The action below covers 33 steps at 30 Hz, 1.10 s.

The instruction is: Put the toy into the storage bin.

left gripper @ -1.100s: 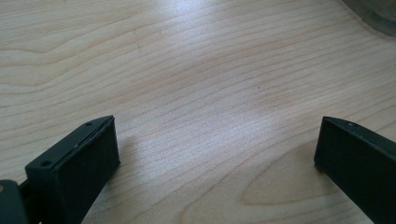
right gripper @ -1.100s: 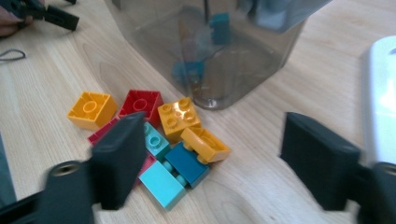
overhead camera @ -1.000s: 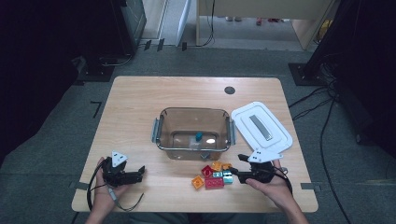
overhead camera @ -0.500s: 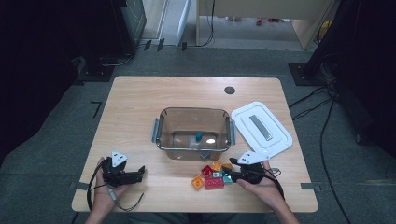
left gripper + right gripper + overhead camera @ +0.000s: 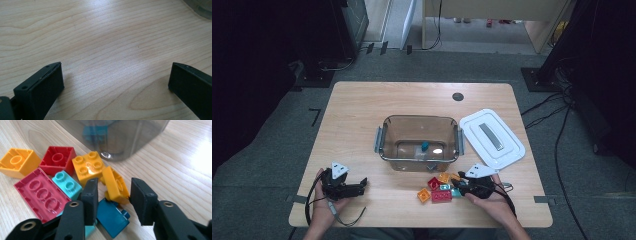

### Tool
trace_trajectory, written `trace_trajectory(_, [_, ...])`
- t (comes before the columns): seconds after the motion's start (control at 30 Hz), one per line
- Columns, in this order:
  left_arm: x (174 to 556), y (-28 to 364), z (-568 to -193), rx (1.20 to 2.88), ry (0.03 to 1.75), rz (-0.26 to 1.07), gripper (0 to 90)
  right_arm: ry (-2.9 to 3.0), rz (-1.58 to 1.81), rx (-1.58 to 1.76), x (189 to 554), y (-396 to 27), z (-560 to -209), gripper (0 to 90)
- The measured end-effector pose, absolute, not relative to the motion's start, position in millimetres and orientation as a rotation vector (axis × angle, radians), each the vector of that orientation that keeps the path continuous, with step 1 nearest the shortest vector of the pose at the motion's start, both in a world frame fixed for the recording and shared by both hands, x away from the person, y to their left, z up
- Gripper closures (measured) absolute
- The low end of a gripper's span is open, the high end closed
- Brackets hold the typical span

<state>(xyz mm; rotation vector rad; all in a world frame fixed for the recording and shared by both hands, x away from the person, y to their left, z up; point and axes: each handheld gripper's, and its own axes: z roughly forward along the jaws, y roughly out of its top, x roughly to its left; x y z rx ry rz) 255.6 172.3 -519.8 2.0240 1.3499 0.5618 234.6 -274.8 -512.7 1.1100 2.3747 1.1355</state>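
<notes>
A clear plastic tub (image 5: 419,142) sits mid-frame on the pale wooden table (image 5: 362,115), with a small teal brick (image 5: 425,146) inside. A flat white lid (image 5: 492,138) lies to its right. Below it, apparently touching, cluster the assorted toy bricks (image 5: 439,189).

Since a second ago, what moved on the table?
The right gripper slid left to the toy bricks, its jaws closing around a tilted yellow brick, one pad touching. The left gripper, box and lid stayed put.
</notes>
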Motion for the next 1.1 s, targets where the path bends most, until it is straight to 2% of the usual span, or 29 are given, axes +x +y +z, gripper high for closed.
trace_trajectory(0.2, [256, 172, -520, 2.024, 1.35, 0.562, 0.0, 2.37, 1.148, 1.142, 234, -292, -513, 66.2])
trace_trajectory(0.3, [256, 172, -520, 2.024, 1.35, 0.562, 0.0, 2.348, 1.165, 1.168, 234, -301, -511, 73.5])
trace_trajectory(0.4, [256, 172, -520, 2.024, 1.35, 0.562, 0.0, 2.33, 1.183, 1.198, 234, -309, -510, 76.7])
trace_trajectory(1.1, [256, 172, -520, 2.024, 1.35, 0.562, 0.0, 2.289, 1.187, 1.263, 236, -325, -498, 77.3])
